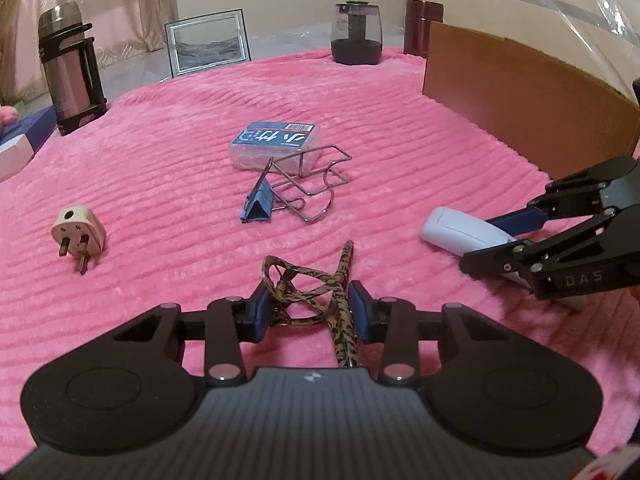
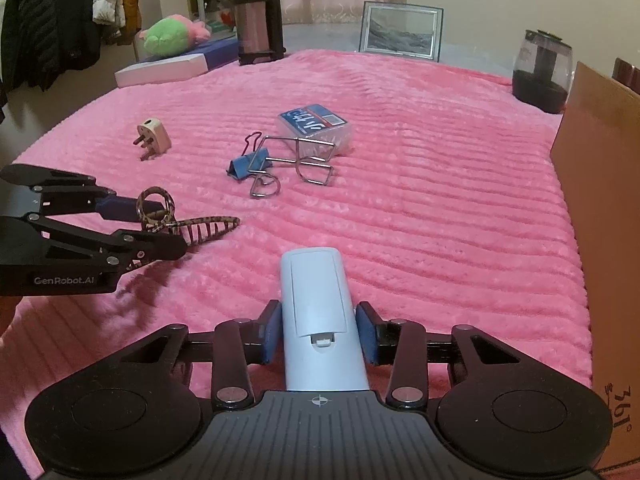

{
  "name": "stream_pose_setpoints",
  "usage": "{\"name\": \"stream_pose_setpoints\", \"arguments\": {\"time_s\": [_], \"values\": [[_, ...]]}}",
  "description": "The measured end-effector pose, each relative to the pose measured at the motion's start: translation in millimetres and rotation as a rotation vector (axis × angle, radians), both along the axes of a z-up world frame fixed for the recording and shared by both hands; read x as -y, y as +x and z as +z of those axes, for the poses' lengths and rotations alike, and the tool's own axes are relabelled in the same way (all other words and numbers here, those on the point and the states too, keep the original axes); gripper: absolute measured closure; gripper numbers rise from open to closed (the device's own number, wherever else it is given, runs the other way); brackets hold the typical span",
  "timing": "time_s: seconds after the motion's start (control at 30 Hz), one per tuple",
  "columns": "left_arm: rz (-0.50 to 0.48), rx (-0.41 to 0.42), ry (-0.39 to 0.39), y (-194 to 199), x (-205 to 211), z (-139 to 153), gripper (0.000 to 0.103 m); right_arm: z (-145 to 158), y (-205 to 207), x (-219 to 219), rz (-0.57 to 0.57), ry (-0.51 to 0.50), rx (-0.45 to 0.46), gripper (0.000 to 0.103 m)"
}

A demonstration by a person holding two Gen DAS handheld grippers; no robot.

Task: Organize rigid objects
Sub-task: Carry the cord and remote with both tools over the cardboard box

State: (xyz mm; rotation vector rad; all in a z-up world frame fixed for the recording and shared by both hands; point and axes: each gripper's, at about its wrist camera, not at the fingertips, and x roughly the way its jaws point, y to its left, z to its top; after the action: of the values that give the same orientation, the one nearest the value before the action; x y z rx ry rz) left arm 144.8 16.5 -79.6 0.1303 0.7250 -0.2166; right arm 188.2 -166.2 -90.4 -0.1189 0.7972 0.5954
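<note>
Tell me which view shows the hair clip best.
The right wrist view: the hair clip appears side-on, teeth and loops visible. The left wrist view shows the clip end-on between the left fingers.

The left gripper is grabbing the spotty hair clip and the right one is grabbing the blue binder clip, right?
Not quite. The right gripper holds the pale remote control, as the right wrist view shows. The blue binder clip lies untouched on the pink blanket. The left gripper does grab the leopard-print hair clip.
</note>
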Motion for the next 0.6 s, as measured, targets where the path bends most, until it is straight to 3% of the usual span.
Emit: {"name": "stream_pose_setpoints", "arguments": {"time_s": [0.23,0.6], "values": [[0.016,-0.001,-0.021,-11.2,1.6,8.0,0.069,13.4,-11.0,12.3,-0.055,0.062,-0.002,0.068],[0.006,0.040,-0.024,-26.9,11.4,36.6,0.069,51.5,-29.2,31.9,-0.111,0.127,0.067,0.068]]}}
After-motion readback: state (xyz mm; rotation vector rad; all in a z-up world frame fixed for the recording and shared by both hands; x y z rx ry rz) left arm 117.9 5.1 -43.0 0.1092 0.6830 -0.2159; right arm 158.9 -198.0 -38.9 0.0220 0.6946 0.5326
